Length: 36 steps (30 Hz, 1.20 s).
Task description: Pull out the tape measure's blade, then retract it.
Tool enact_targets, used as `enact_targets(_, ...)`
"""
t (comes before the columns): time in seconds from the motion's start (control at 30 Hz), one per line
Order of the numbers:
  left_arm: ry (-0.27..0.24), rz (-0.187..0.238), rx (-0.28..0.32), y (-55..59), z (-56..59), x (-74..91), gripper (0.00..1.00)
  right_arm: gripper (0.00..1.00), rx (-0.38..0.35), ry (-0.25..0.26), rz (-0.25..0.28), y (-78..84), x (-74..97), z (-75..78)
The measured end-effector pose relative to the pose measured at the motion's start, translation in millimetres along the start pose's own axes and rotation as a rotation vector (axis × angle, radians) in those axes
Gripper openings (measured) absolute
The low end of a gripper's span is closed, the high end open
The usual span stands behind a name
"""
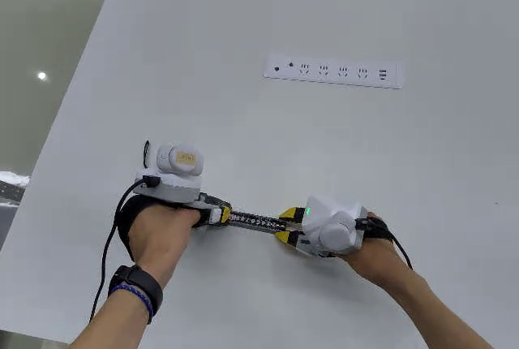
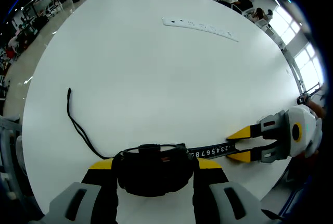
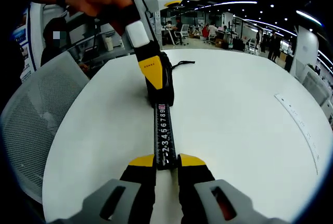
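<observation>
The black tape measure case [image 2: 152, 169] sits on the white table, and my left gripper [image 2: 154, 164] is shut on it, yellow-tipped jaws on either side. Its black blade [image 3: 164, 135] with white numerals runs out a short way across the table toward my right gripper [image 3: 166, 160], which is shut on the blade's end. In the head view the left gripper [image 1: 217, 214] is at lower left, the right gripper [image 1: 287, 226] a little to its right, and the blade [image 1: 253, 221] spans the gap between them. The right gripper [image 2: 240, 145] appears at the right edge of the left gripper view.
A white power strip [image 1: 333, 71] lies flat toward the far side of the table. The case's thin black wrist strap [image 2: 78, 125] trails on the tabletop to the left. The table's near edge [image 1: 243, 331] runs just behind both hands. Office chairs and desks stand beyond the table.
</observation>
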<state>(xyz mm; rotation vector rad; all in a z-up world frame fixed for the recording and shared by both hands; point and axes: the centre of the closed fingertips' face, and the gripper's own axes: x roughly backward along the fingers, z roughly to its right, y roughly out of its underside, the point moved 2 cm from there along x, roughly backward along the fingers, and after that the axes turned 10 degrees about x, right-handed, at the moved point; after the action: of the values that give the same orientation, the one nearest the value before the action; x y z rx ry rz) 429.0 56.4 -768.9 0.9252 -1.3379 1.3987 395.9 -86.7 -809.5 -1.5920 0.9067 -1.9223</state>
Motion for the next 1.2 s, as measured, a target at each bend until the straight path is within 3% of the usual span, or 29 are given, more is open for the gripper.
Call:
enact_targets(0.37, 0.000, 0.002, 0.005, 0.2, 0.8, -1.4, 0.54, 0.15, 0.013, -0.013, 0.002, -13.2, -18.3, -1.3)
enact_targets(0.73, 0.005, 0.008, 0.008, -0.4, 0.2, -1.1, 0.54, 0.15, 0.022, -0.016, 0.016, -12.8, -15.1, -0.1)
enact_targets(0.77, 0.006, 0.008, 0.006, -0.2, 0.3, -0.8, 0.54, 0.16, 0.039, -0.022, -0.010, -8.1, -13.9, -0.7)
enact_targets(0.8, 0.007, 0.007, 0.008, -0.1, 0.3, -0.5, 0.54, 0.16, 0.062, -0.019, 0.019, -13.2, -12.7, -0.3)
enact_targets(0.87, 0.009, 0.007, 0.008, -0.3, 0.4, -0.1, 0.54, 0.15, 0.023, -0.016, 0.018, -9.6, -7.6, -0.4)
enact_targets(1.2, 0.010, 0.004, 0.020, -0.5, -0.5, 1.6, 0.54, 0.14, 0.040, -0.018, 0.036, -10.9, -11.8, 0.0)
